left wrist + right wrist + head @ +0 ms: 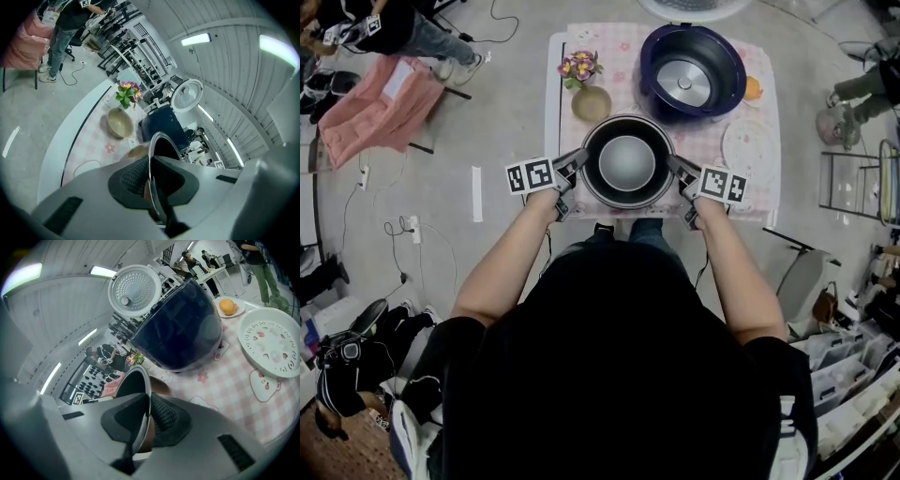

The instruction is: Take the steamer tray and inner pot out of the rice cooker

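Now I have the inner pot point(627, 161) held between my two grippers. My left gripper point(577, 163) is pinched shut on the pot's thin shiny rim on the left side. One pad is inside the pot and the other pad is outside. My right gripper point(677, 170) is pinched on the rim on the other side in the same way. The pot sits level and its open top faces up. It is out of the rice cooker point(692, 70) and is over the near part of the table point(619, 45), just in front of the cooker. I cannot tell if the pot's bottom touches the table.

The rice cooker is dark blue and its round lid point(133, 290) stands open. The white steamer tray point(750, 145), with its little holes, lies flat on the pink checked cloth, to the right of the pot and near the cooker. An orange point(753, 88) sits on a small plate behind the tray. A tan bowl point(592, 103) and some flowers point(579, 67) are on the left side of the table, behind the pot.
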{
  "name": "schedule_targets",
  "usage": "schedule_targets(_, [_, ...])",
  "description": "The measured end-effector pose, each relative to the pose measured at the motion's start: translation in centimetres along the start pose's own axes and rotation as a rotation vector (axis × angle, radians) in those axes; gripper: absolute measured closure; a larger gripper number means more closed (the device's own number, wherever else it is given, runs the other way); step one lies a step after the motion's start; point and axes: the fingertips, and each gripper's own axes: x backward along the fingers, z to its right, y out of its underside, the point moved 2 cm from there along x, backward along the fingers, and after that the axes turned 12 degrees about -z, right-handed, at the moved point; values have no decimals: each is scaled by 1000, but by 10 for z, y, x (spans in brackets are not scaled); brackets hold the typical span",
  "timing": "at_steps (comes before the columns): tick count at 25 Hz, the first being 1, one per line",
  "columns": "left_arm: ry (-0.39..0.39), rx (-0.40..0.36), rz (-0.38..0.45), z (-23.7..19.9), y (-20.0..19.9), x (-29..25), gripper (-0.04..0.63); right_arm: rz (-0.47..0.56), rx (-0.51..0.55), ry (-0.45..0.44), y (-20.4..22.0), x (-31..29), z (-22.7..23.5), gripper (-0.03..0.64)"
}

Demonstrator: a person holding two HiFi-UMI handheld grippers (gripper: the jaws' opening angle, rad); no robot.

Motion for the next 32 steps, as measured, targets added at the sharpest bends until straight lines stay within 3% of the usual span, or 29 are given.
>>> schedule_targets(18, [16,1,-14,-6,-1,-7,551,12,14,16,3,-7,12,569])
schedule_targets(27, [-27,-66,1,-1,-15,10,543,31,70,90,-4,3,11,555])
schedule_targets(32, [-38,-140,40,13,-36,26,543,68,105,116,-18,20,7,549])
